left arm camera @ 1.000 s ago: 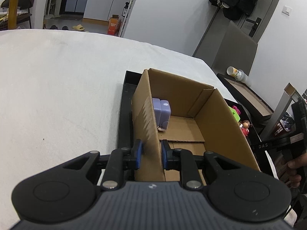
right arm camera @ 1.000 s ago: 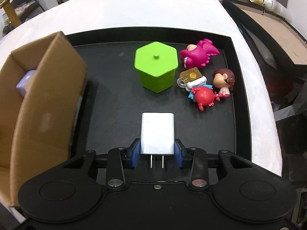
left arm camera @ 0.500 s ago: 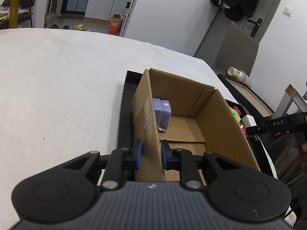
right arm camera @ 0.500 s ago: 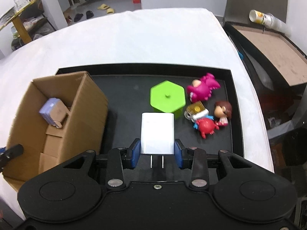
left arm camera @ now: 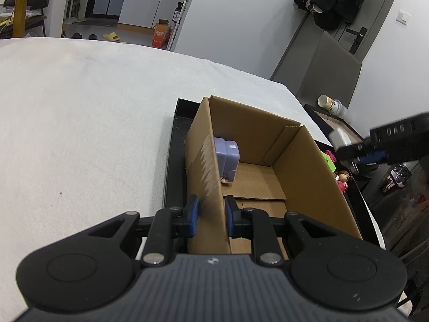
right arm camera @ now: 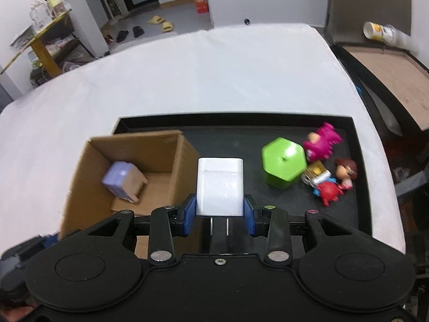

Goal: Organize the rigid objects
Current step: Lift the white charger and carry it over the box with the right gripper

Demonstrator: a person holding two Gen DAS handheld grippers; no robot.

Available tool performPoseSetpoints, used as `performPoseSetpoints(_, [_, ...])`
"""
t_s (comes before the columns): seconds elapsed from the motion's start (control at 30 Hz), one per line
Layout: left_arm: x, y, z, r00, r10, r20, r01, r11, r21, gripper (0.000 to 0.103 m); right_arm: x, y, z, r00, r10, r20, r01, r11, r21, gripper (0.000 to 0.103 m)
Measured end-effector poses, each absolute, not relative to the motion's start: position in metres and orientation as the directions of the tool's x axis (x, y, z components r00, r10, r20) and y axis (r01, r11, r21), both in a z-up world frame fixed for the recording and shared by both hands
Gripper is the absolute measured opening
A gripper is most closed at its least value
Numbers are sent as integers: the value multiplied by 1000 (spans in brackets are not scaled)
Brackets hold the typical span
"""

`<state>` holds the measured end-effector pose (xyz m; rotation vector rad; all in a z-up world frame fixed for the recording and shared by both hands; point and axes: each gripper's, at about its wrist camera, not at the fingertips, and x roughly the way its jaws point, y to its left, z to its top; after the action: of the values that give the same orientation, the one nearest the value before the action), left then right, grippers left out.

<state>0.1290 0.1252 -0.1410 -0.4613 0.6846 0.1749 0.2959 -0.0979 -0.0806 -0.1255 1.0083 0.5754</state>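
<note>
My left gripper (left arm camera: 210, 216) is shut on the near left wall of the open cardboard box (left arm camera: 303, 171), which stands on the black tray (left arm camera: 171, 161). A purple block (left arm camera: 228, 158) lies inside the box; it also shows in the right wrist view (right arm camera: 120, 181). My right gripper (right arm camera: 219, 214) is shut on a white plug charger (right arm camera: 219, 185), held in the air above the box's right wall (right arm camera: 185, 171). In the left wrist view the right gripper (left arm camera: 375, 147) hangs at the right, above the box rim.
On the tray (right arm camera: 356, 187) right of the box lie a green hexagonal container (right arm camera: 283, 163), a pink dinosaur toy (right arm camera: 321, 145), a gold keychain (right arm camera: 315, 174), a red crab toy (right arm camera: 328, 190) and a small doll (right arm camera: 346, 171). White cloth (right arm camera: 214, 75) covers the table.
My right gripper has lifted the charger off the tray and carried it left, up over the box's right wall. The left gripper has kept its hold on the box.
</note>
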Motion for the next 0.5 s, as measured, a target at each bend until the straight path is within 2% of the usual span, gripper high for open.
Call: performPoseSetpoints(0.5, [126, 132, -143, 770, -12, -638, -307, 869, -387, 20, 278, -38, -77, 374, 452, -809, -603, 782, 158, 36])
